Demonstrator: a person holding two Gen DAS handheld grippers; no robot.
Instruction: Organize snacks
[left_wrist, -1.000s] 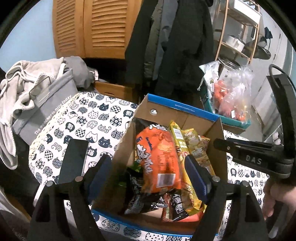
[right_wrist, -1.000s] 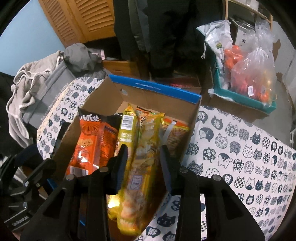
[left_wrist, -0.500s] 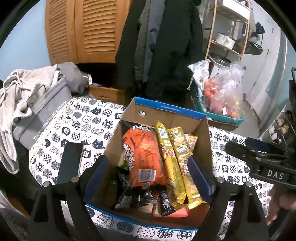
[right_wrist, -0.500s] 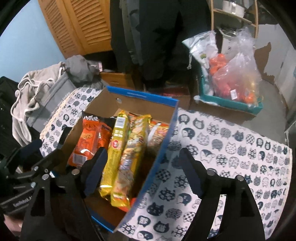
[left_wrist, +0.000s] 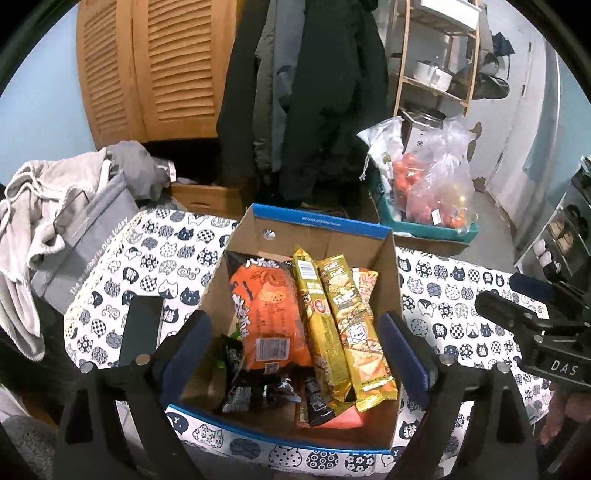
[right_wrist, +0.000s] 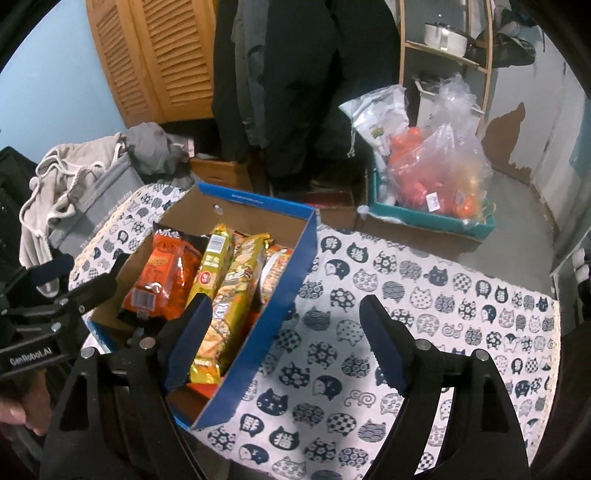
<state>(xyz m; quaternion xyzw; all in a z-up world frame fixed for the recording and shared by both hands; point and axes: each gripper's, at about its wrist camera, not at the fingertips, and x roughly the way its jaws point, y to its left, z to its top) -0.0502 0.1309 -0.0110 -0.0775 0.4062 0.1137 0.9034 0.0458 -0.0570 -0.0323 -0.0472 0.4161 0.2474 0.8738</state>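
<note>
**Two grippers wide open over the snack box**

Left wrist view first: the left gripper (left_wrist: 293, 345) has its jaws spread wide, and they have just been opening further, with nothing pinched; its blue pads sit over the two sides of the cardboard box (left_wrist: 317, 225). Inside the box, an orange snack bag (left_wrist: 267, 314) lies left of two long yellow packets (left_wrist: 351, 325), and small dark wrappers (left_wrist: 255, 384) crowd the box's near end. A black phone (left_wrist: 142, 330) lies flat just left of the box on the cat-print cloth (left_wrist: 443, 291). The right gripper (left_wrist: 532, 325) pokes in from the right of the box.

Over to the right wrist view: the right gripper (right_wrist: 286, 341) gapes open too, empty, one pad above the box's near corner (right_wrist: 236, 391), the other over bare cloth (right_wrist: 424, 295) right of the box.
</note>
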